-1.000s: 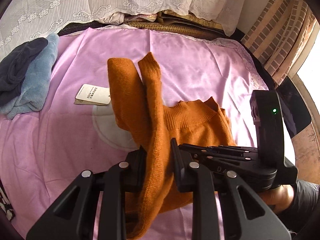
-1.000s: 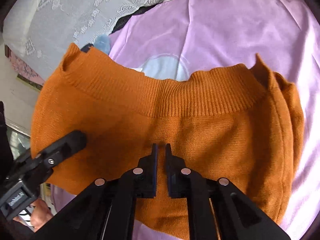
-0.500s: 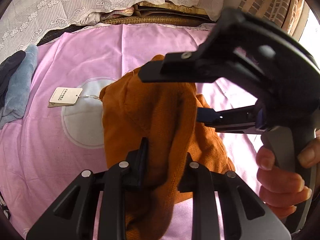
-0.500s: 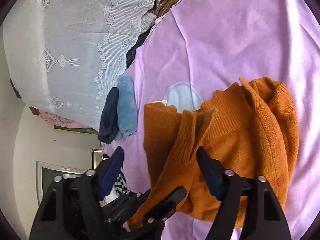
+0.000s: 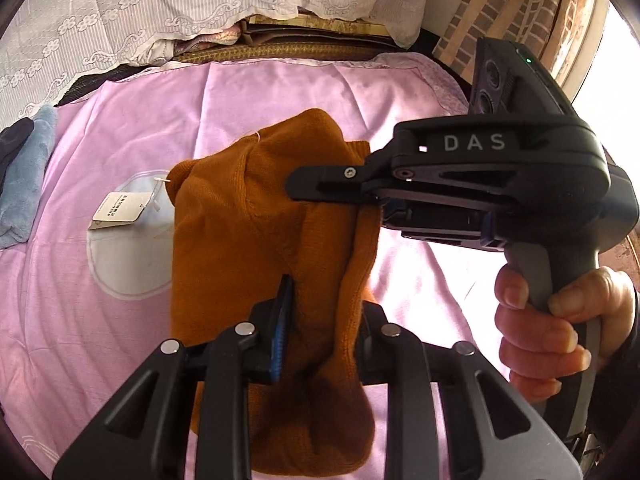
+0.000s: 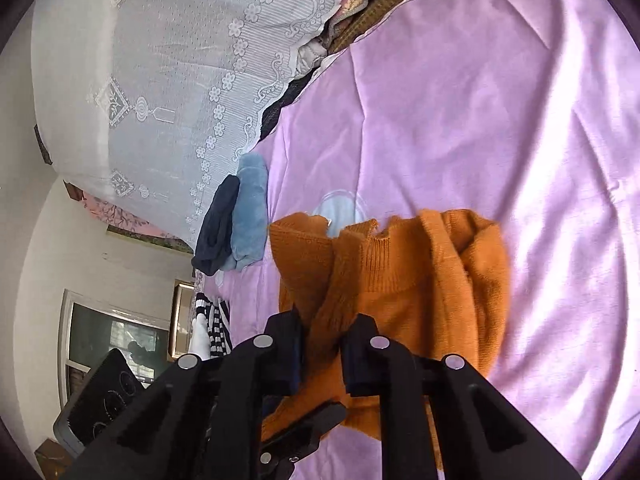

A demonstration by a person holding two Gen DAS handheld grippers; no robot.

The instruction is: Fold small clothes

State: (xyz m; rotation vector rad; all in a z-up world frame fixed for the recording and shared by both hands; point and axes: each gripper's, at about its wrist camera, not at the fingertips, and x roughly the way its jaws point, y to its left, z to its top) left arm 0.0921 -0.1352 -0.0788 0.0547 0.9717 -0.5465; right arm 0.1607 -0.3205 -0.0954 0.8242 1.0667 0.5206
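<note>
An orange knit sweater (image 5: 256, 240) is bunched up above the pink bed sheet (image 5: 120, 320), with a white paper tag (image 5: 118, 212) on a string lying left of it. My left gripper (image 5: 324, 320) is shut on a thick fold of the sweater. My right gripper (image 6: 324, 340) has a fold of the sweater (image 6: 400, 280) between its fingers; in the left wrist view it (image 5: 360, 196) comes in from the right, turned sideways, and pinches the sweater's upper right part.
A folded light blue cloth (image 6: 250, 212) and a dark navy cloth (image 6: 218, 224) lie at the sheet's left edge. White lace fabric (image 5: 160, 8) hangs behind the bed. A brick wall (image 5: 500, 8) stands at the right. Striped cloth (image 6: 214, 324) lies nearby.
The right gripper opened, rotated sideways and closed on another fold of the sweater. The sweater went from spread out to bunched and lifted. The left gripper kept its hold.
</note>
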